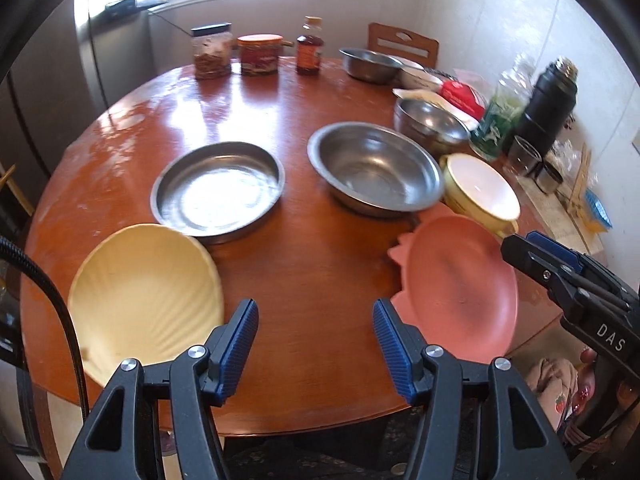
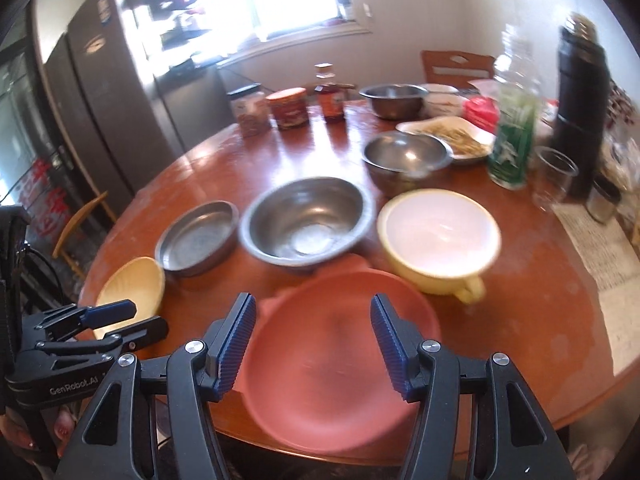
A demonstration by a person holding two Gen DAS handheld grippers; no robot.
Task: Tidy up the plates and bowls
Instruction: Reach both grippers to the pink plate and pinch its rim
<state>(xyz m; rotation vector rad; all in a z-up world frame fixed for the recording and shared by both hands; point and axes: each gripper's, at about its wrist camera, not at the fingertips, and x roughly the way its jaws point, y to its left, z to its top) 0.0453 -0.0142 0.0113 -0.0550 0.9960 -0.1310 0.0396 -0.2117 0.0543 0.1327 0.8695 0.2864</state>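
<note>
Both grippers hover over the near edge of the round table (image 1: 304,280), and neither holds anything. The left gripper (image 1: 314,344) has jaws standing apart over bare wood, with nothing between them. The right gripper (image 2: 314,344) is just as wide, and the pink plate (image 2: 340,352) shows through its gap, though the pads press on nothing. The coming move likely turns on that pairing. The pink plate lies straight ahead of and below the right gripper, at the table's near rim, so the right hand is much the nearer to it. The shell dish (image 1: 144,300), cream and ribbed, lies at the near left, just beside the left finger (image 1: 236,344) of the left gripper and off its line, so that hand would have to swing left to reach it. The shell dish has a long axis running from its narrow near end out to its broad fan; the pink plate is roughly round, with a scalloped tab on its far-left side. Behind them stand, from left to right, the flat steel pan (image 1: 218,188), the steel bowl (image 1: 376,168) and the yellow bowl (image 1: 480,192), which seems to touch the pink plate. The left view shows the right gripper's tip entering over the pink plate's right edge. The right view alone shows the yellow bowl's handle (image 2: 468,288) and the left gripper beside the shell dish, but motion blur softens its edges.
</note>
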